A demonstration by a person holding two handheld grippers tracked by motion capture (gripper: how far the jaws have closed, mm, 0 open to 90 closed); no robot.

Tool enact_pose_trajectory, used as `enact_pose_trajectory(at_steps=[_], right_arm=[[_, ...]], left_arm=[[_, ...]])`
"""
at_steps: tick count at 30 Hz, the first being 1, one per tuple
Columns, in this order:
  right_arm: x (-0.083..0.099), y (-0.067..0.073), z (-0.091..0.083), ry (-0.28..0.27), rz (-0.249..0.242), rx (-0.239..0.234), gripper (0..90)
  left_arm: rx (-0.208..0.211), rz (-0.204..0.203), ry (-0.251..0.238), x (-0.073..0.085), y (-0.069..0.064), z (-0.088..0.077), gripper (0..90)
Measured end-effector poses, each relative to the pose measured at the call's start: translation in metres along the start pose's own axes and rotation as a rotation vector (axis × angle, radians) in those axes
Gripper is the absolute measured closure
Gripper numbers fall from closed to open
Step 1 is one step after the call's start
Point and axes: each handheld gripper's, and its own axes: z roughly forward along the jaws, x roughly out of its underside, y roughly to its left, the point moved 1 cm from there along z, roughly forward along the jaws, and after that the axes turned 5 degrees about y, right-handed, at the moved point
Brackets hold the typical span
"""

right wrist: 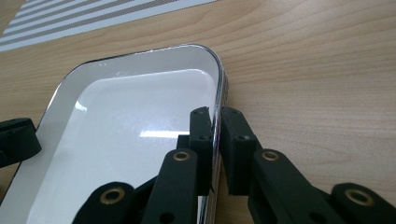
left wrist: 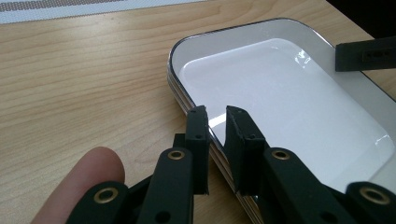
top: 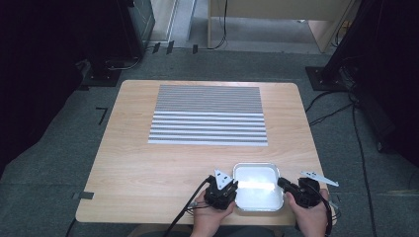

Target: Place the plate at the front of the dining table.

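A white rectangular tray [top: 257, 165] with a shiny metal rim lies near the table's front edge. My left gripper [top: 235, 186] sits at its left side. In the left gripper view its jaws [left wrist: 217, 116] straddle the tray's rim [left wrist: 233, 29], one jaw outside and one inside, shut on it. My right gripper [top: 281, 183] is at the tray's right side. The right gripper view has its jaws [right wrist: 215, 116] pinched on the thin rim [right wrist: 140, 53]. The tray holds nothing. Each gripper also sees the other one's black jaw across the tray [left wrist: 366, 53] [right wrist: 16, 140].
A grey-and-white striped mat [top: 207, 116] covers the far middle of the wooden table [top: 148, 163]. Bare wood lies between mat and tray. A fingertip [left wrist: 88, 172] rests beside the left gripper. Cables and dark stands lie on the floor around the table.
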Motion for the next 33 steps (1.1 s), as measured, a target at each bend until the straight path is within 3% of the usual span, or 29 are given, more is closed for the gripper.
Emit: enact_pose_trajectory(at_steps=[3,14,20,33], right_arm=[[0.001,0.000,0.000,-0.008,0.018,0.001,85.9],[0.003,0.006,0.001,-0.035,0.011,0.044,87.4],[0.003,0.006,0.000,-0.045,0.014,0.045,87.5],[0.000,0.004,-0.011,-0.107,0.043,0.022,87.2]], left_arm=[[-0.008,0.001,-0.002,0.000,-0.001,0.000,80.7],[-0.017,-0.017,-0.031,-0.001,0.000,-0.002,86.8],[-0.002,-0.021,-0.031,-0.001,0.002,-0.001,86.8],[-0.026,0.000,-0.056,0.000,-0.003,-0.002,75.2]])
